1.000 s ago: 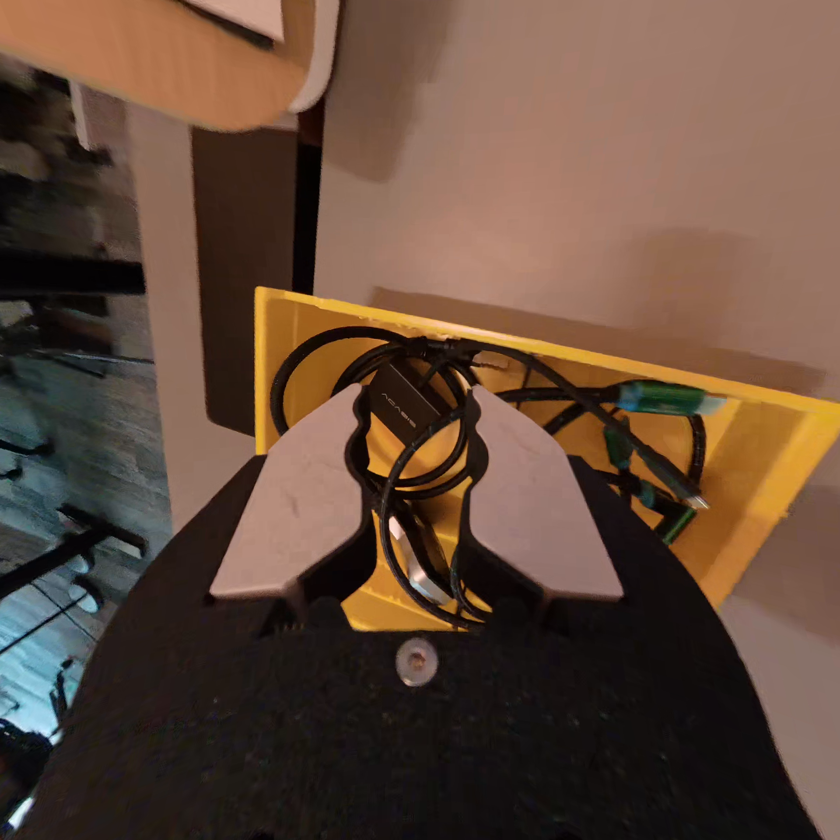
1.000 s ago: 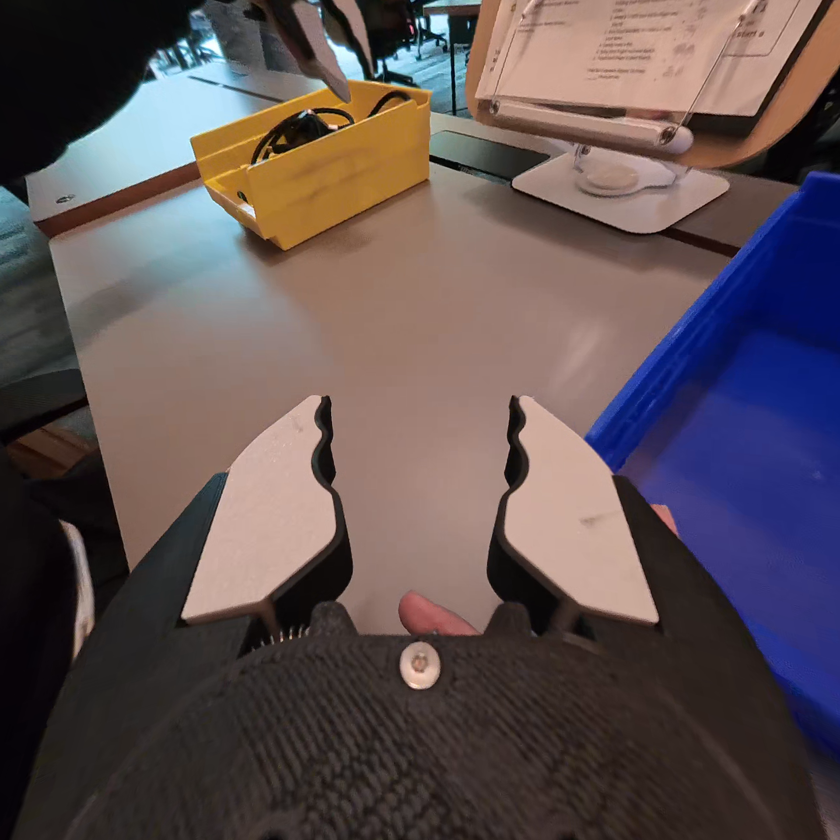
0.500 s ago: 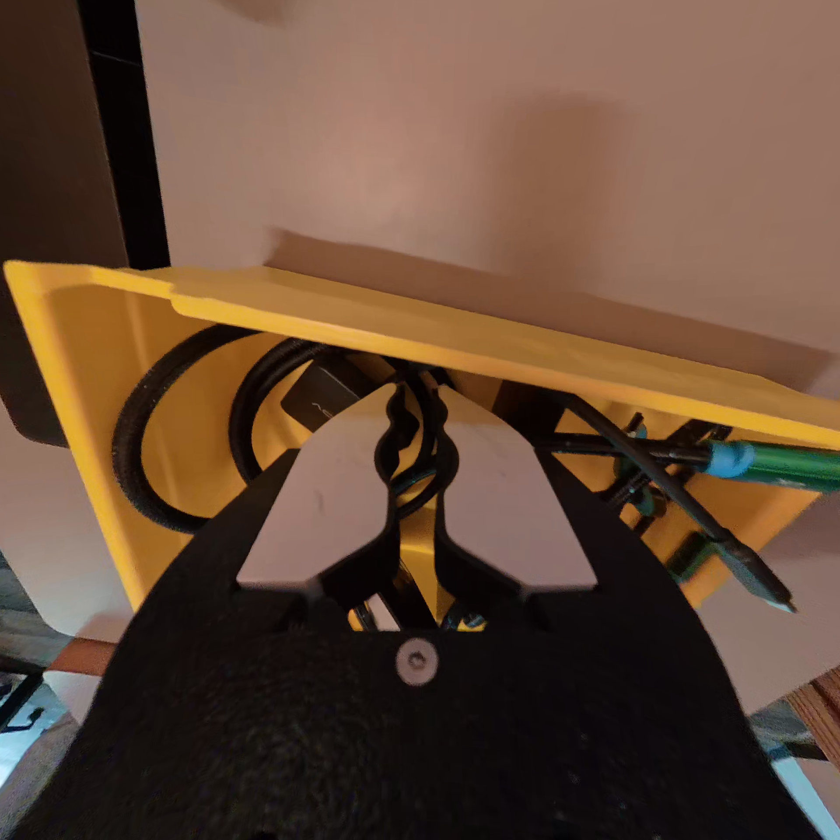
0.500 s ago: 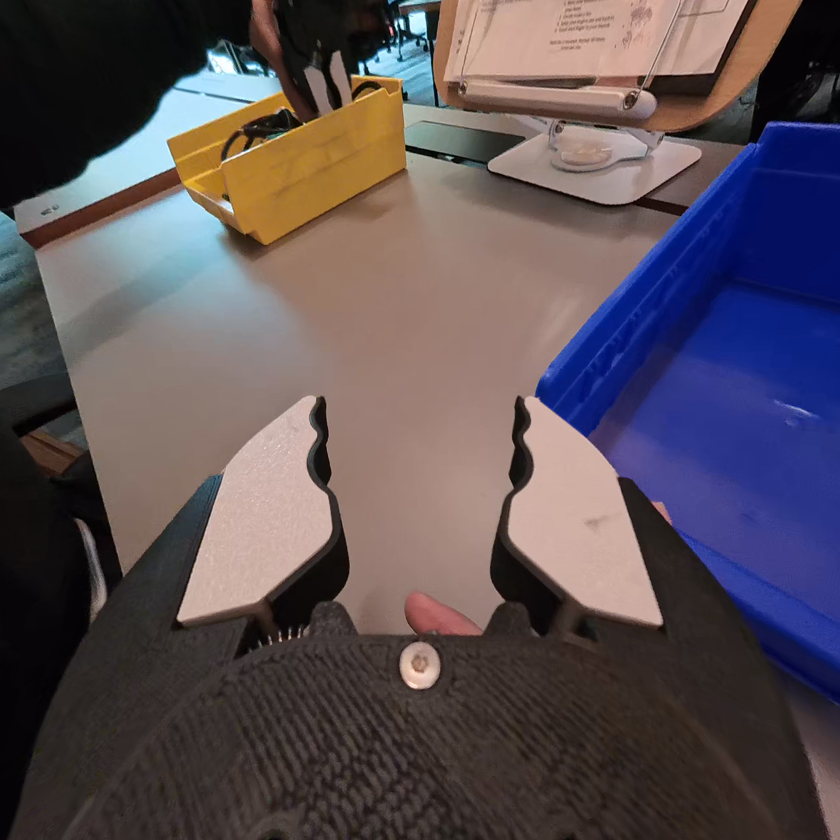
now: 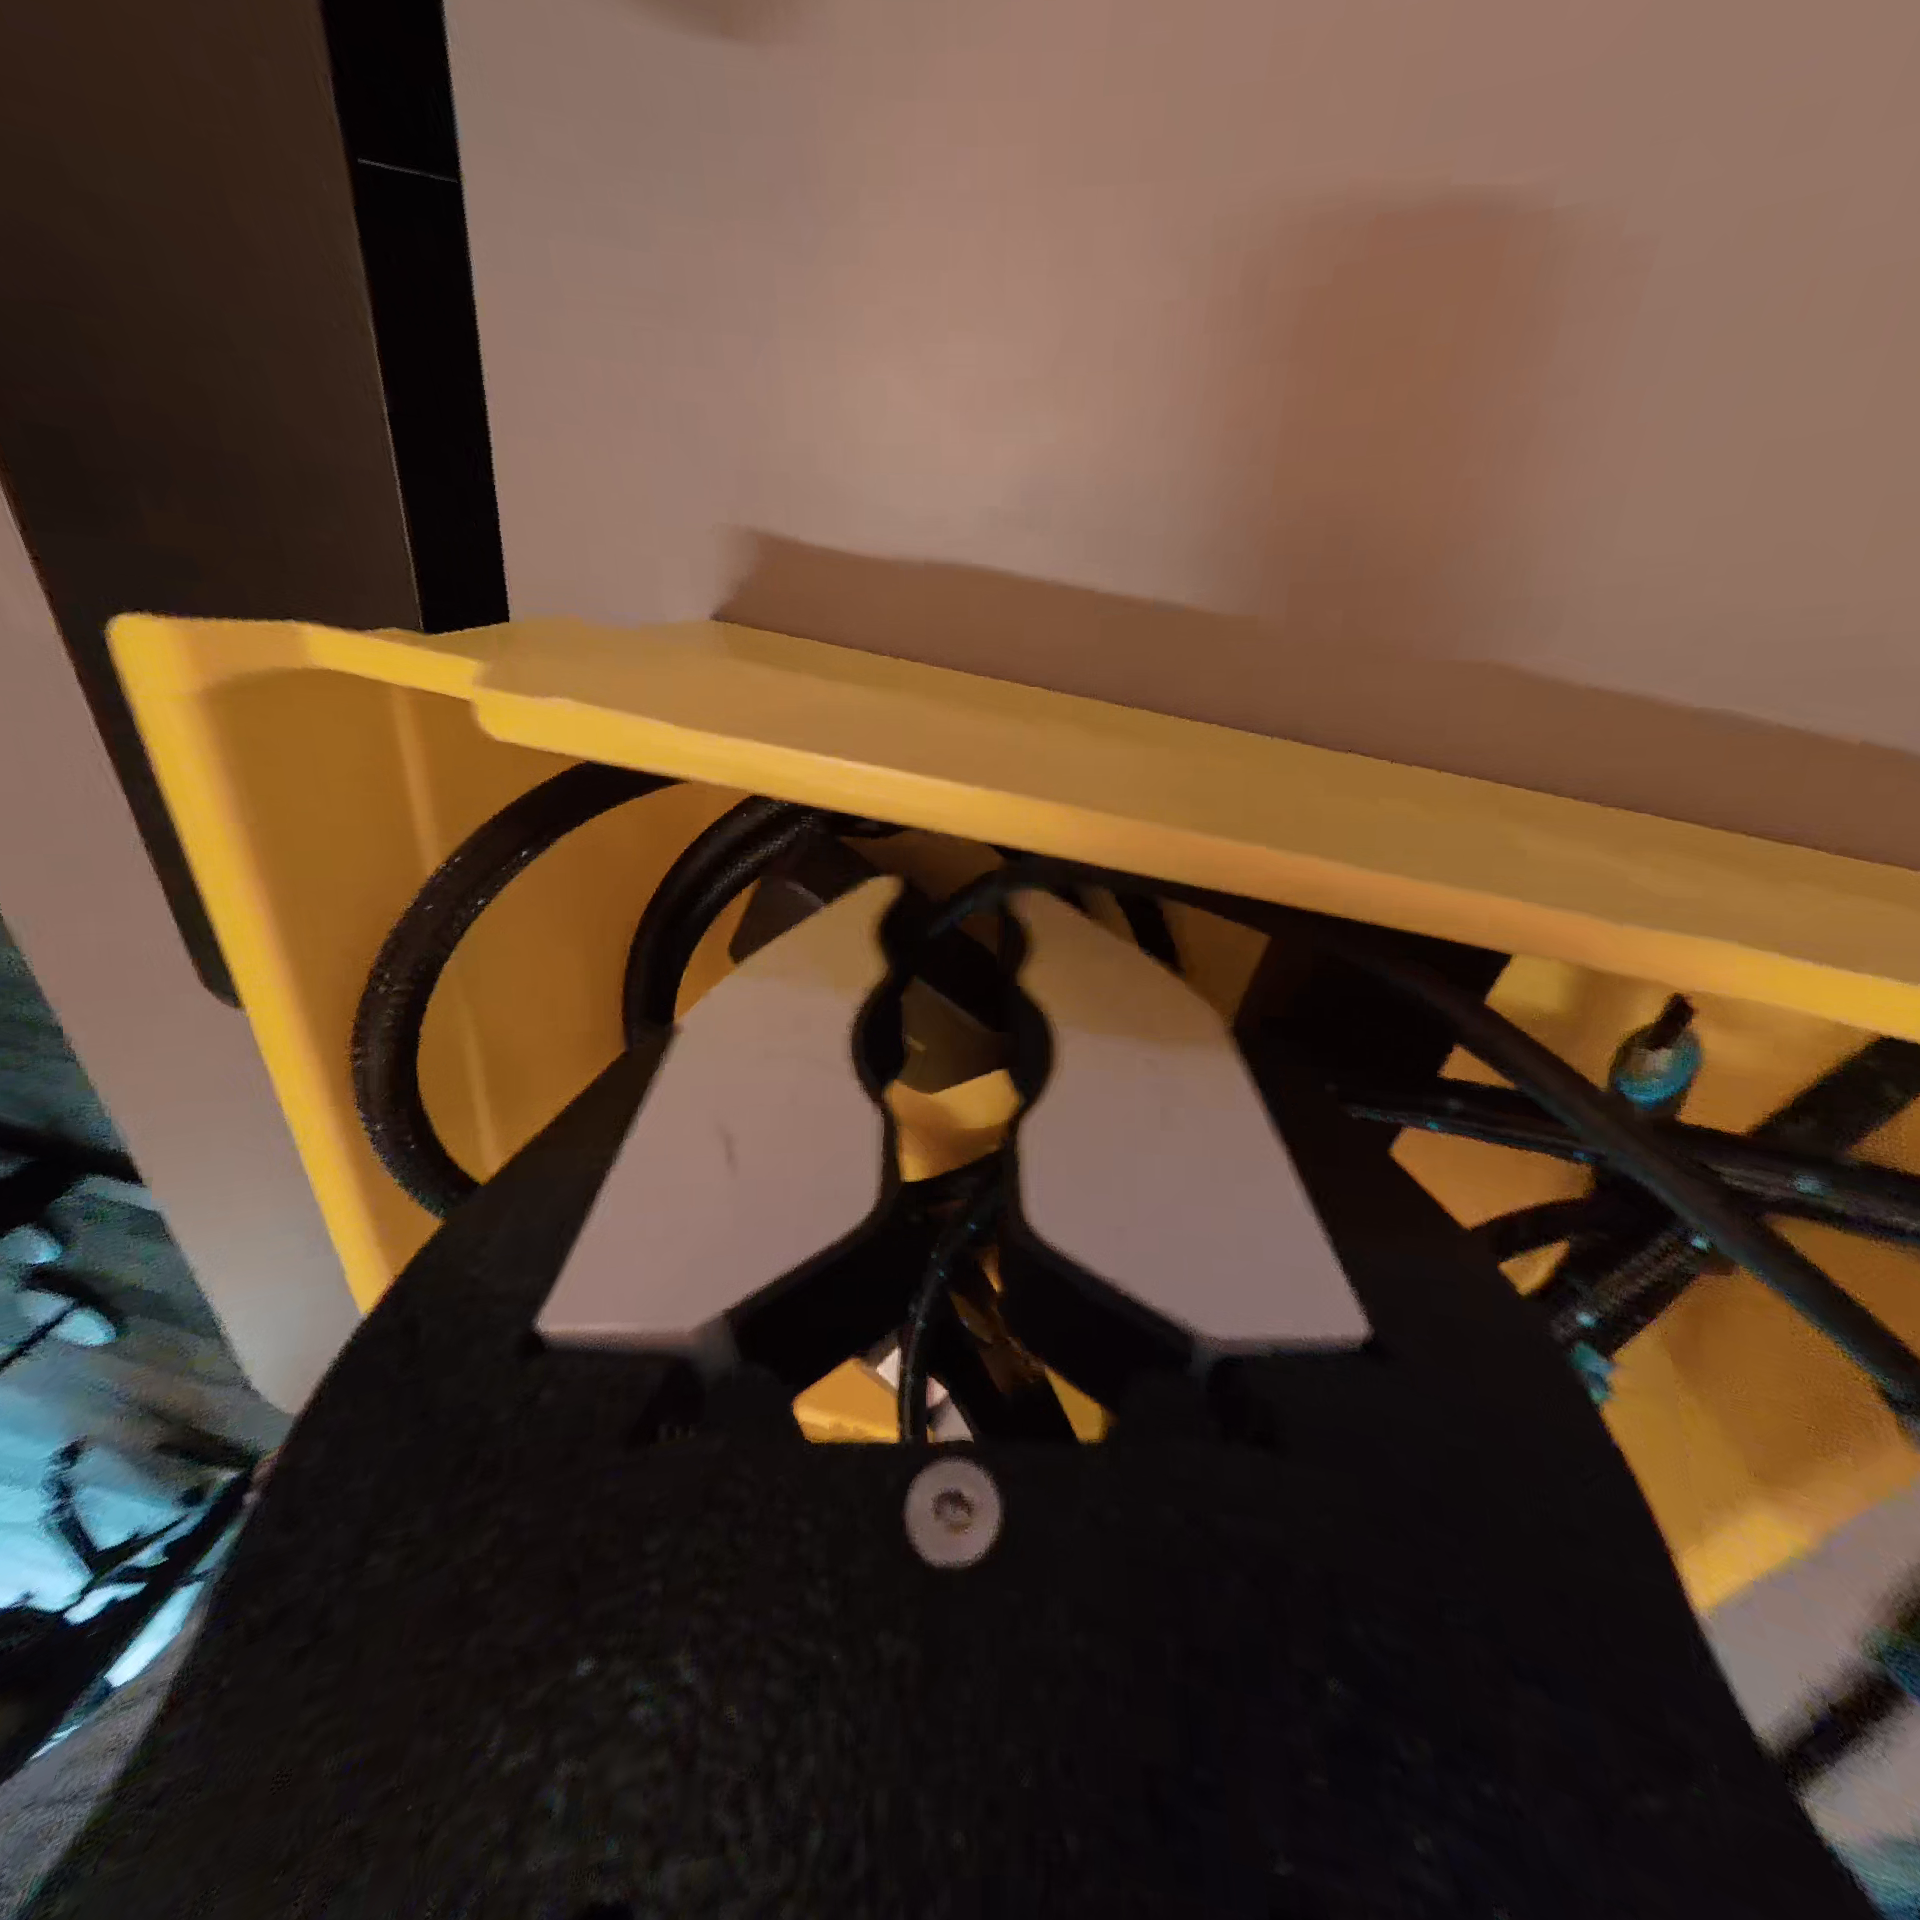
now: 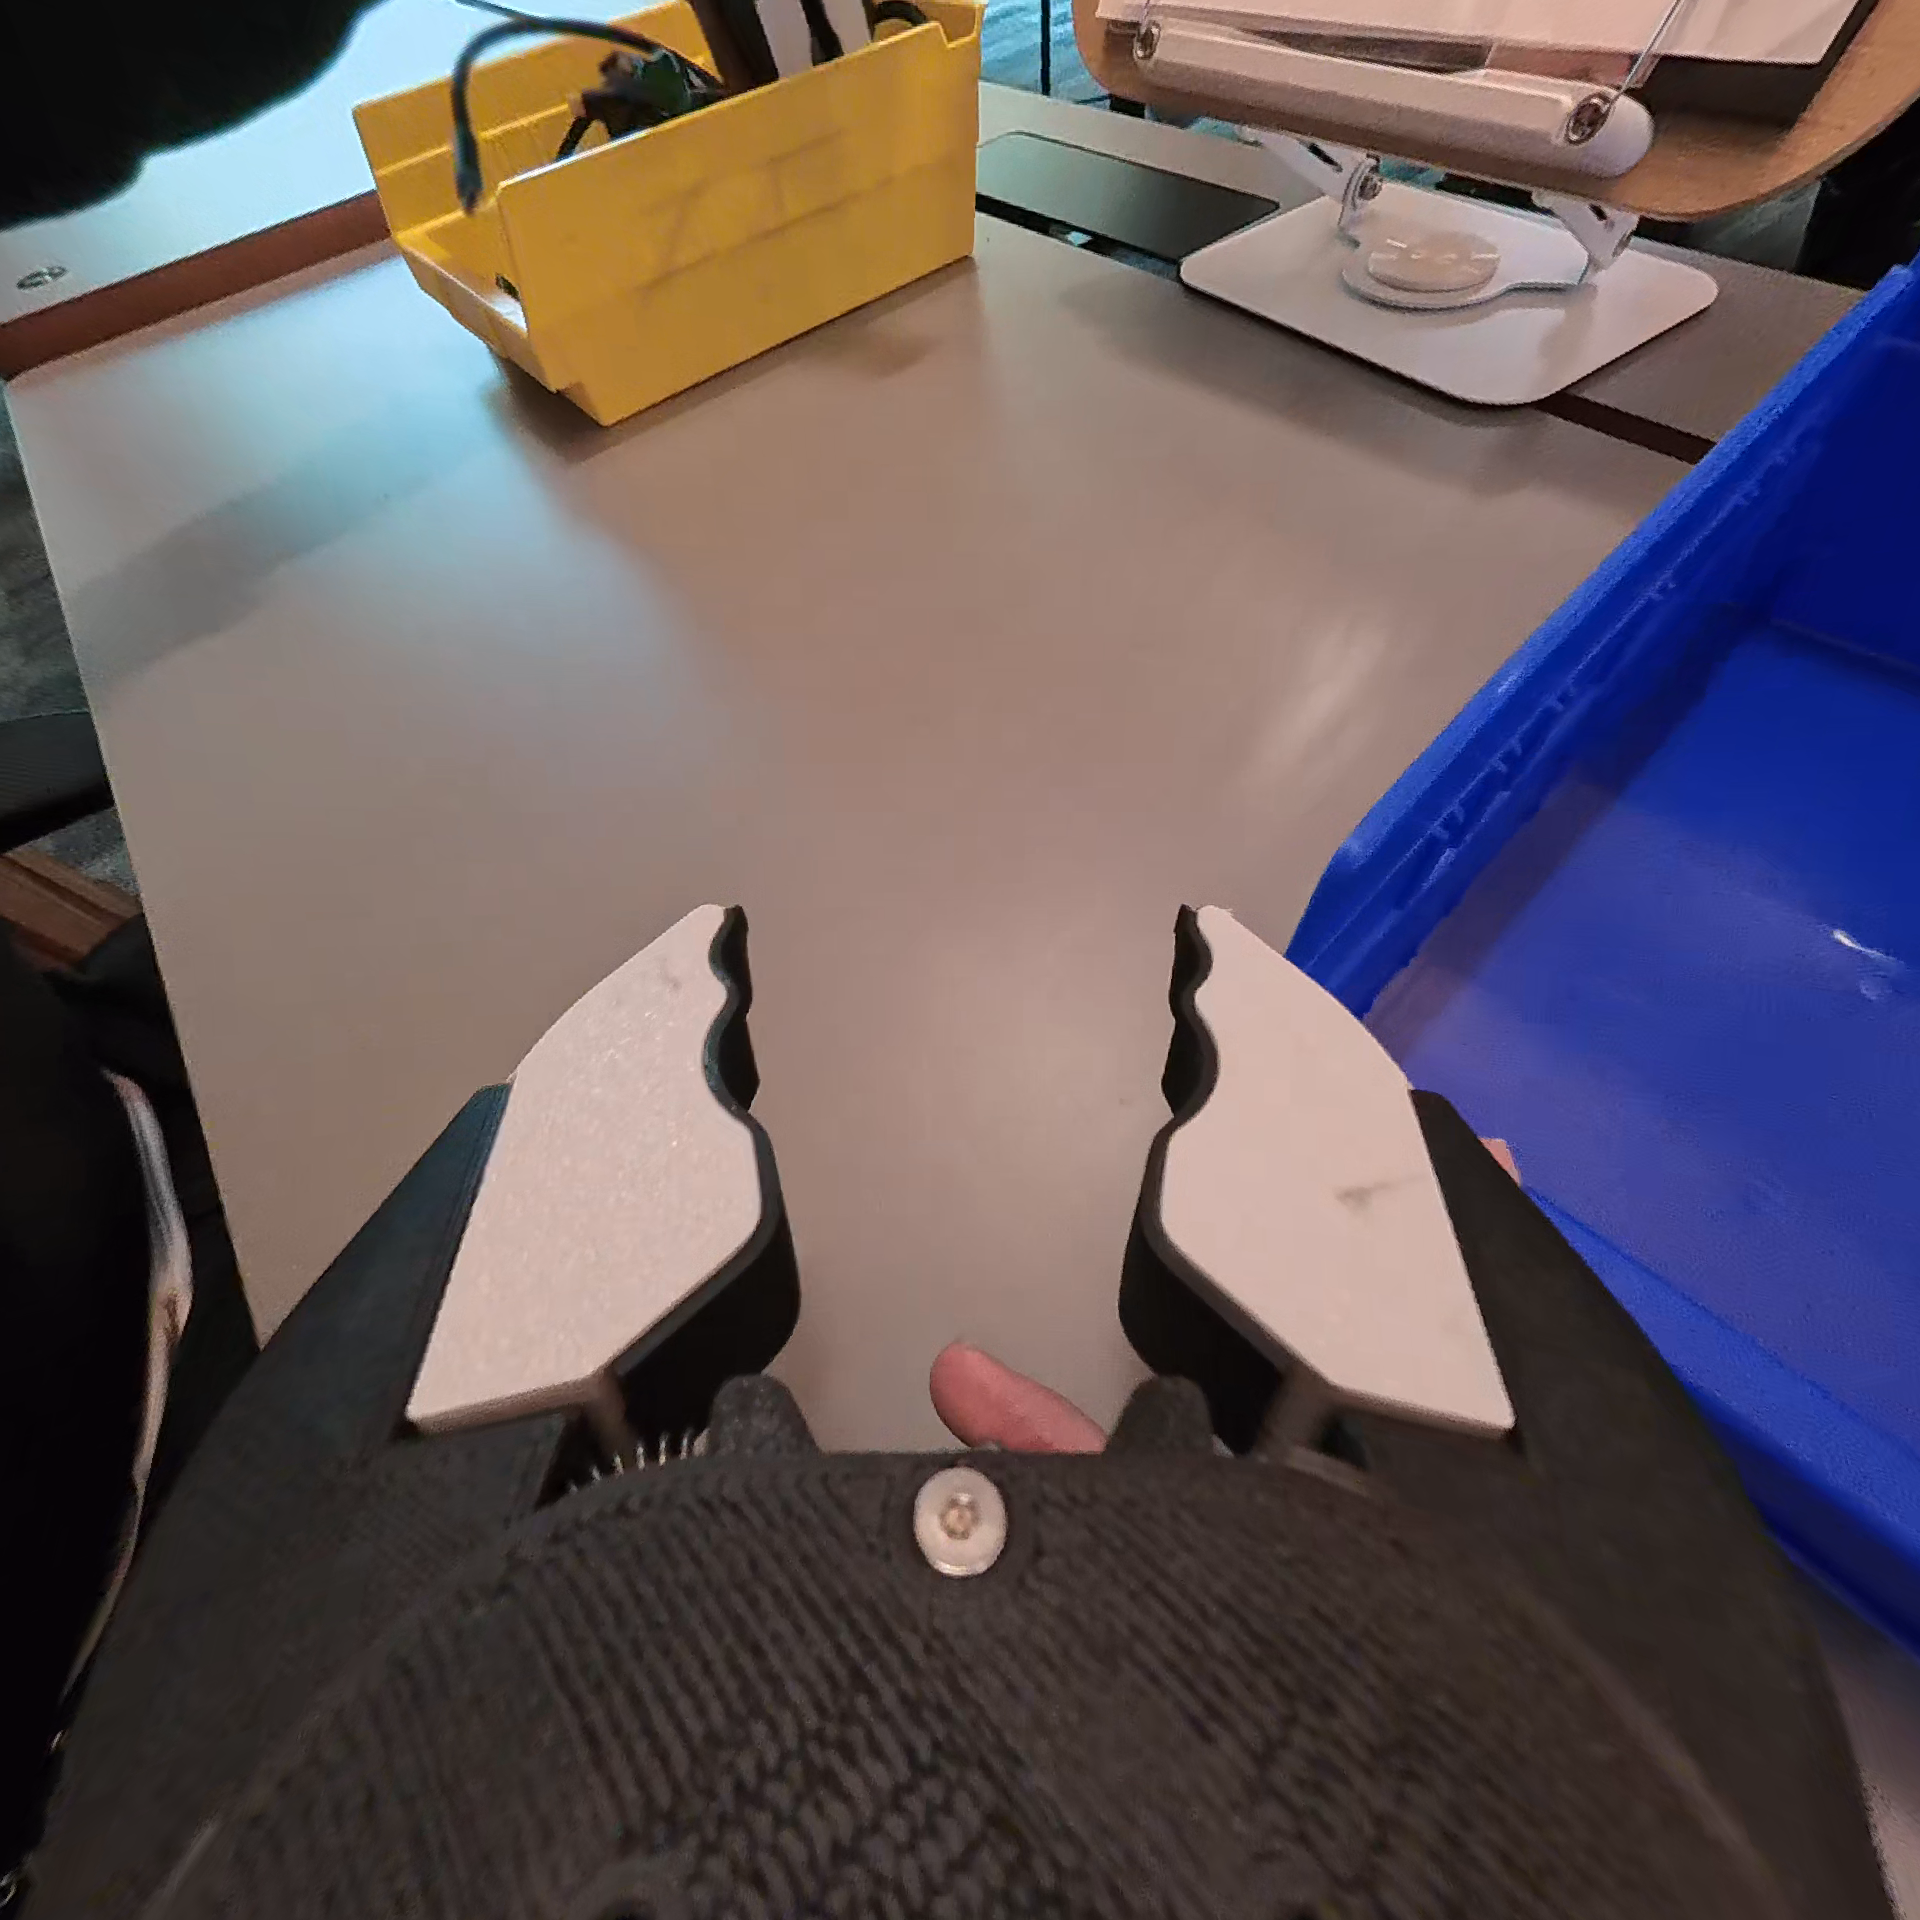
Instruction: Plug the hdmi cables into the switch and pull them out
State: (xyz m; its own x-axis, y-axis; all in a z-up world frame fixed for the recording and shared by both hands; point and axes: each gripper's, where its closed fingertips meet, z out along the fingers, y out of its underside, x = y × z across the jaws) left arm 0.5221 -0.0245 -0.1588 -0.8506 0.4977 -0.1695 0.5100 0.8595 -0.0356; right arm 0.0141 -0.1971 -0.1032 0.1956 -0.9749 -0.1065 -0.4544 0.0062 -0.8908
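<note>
your left gripper (image 5: pixel 951 935) is nearly closed on the cables (image 5: pixel 935 997) in the yellow bin (image 5: pixel 1039 758), likely fetching; lift gently, right gripper (image 6: pixel 961 925) gaping idle.

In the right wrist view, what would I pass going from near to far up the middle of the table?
Right hand-held gripper, open → bare grey table → yellow bin holding cables at the far edge.

Glossy yellow plastic bin (image 6: pixel 727 239), smooth matt grey tabletop (image 6: pixel 883 675), shiny blue plastic bin (image 6: pixel 1662 935), braided black cables (image 5: pixel 416 1039)
</note>
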